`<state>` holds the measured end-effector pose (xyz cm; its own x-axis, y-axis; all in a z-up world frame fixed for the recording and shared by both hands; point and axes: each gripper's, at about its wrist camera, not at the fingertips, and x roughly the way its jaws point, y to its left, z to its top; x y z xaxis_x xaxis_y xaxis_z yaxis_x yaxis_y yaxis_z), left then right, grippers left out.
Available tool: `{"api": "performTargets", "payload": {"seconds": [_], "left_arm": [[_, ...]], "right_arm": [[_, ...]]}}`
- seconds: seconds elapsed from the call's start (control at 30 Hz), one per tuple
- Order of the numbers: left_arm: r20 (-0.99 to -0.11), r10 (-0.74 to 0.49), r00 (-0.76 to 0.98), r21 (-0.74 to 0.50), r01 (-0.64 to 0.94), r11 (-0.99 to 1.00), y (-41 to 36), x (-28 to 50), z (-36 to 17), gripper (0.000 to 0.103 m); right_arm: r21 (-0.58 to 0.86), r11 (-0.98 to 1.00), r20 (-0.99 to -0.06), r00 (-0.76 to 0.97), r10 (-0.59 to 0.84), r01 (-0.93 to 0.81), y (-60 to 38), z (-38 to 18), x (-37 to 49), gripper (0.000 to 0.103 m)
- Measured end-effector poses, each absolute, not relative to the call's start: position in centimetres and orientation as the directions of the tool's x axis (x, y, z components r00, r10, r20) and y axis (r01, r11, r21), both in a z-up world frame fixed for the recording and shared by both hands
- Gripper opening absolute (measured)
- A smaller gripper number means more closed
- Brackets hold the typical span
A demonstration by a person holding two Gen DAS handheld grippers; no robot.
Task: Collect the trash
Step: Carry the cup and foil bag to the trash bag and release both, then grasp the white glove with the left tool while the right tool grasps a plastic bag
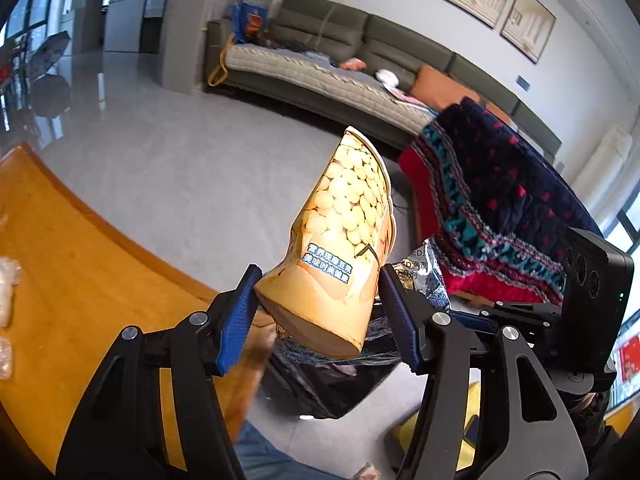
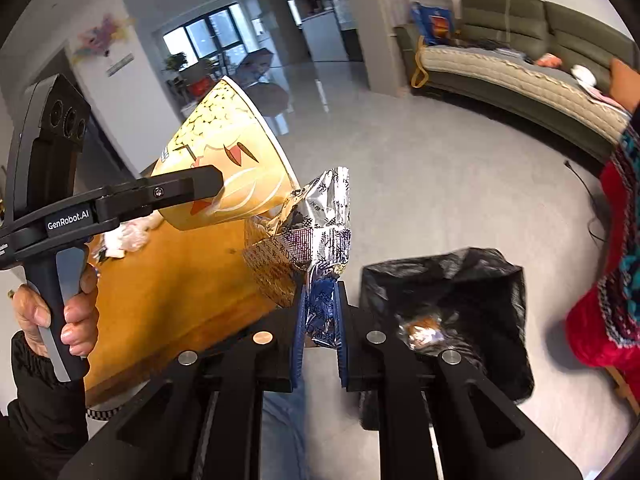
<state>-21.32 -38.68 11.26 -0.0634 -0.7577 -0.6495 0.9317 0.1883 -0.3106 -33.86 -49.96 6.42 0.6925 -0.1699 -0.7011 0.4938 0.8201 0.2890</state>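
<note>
Left wrist view: left gripper clamps a paper cup near its base, blue pads pressed on both sides; cup tilted, mouth pointing away, above the edge of the wooden table.

Right wrist view: right gripper pinched tight on a crumpled foil wrapper; wrapper sticks up just beside the cup; black-lined trash bin on the floor to the right, some trash inside.
</note>
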Motion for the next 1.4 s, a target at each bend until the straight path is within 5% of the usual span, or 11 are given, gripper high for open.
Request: {"api": "performTargets", "payload": {"seconds": [0.57, 0.63, 0.67, 0.7, 1.4], "left_arm": [[-0.768, -0.63, -0.118, -0.265, 0.953, 0.144, -48.7, -26.3, 4.5, 0.058], [-0.776, -0.624, -0.094, -0.248, 0.955, 0.165, -49.6, -25.7, 4.1, 0.064], [-0.795, -0.602, -0.071, -0.225, 0.957, 0.185, -50.2, -25.5, 3.7, 0.089], [-0.805, -0.592, -0.045, -0.202, 0.958, 0.203, -50.5, -25.6, 3.5, 0.097], [-0.787, -0.617, -0.02, -0.255, 0.921, 0.296, -44.4, -20.5, 5.1, 0.097]], "right_arm": [[0.237, 0.629, -0.818, 0.501, -0.282, 0.74, -57.8, -0.1, -39.9, 0.015], [0.192, 0.607, -0.84, 0.449, -0.304, 0.771, -58.7, -0.8, -39.7, 0.039], [0.146, 0.584, -0.85, 0.404, -0.339, 0.798, -59.1, -1.1, -39.8, 0.068], [0.117, 0.566, -0.847, 0.38, -0.372, 0.816, -59.3, -1.3, -39.9, 0.075], [0.147, 0.684, -0.8, 0.493, -0.343, 0.714, -54.6, 2.6, -35.0, 0.075]]}}
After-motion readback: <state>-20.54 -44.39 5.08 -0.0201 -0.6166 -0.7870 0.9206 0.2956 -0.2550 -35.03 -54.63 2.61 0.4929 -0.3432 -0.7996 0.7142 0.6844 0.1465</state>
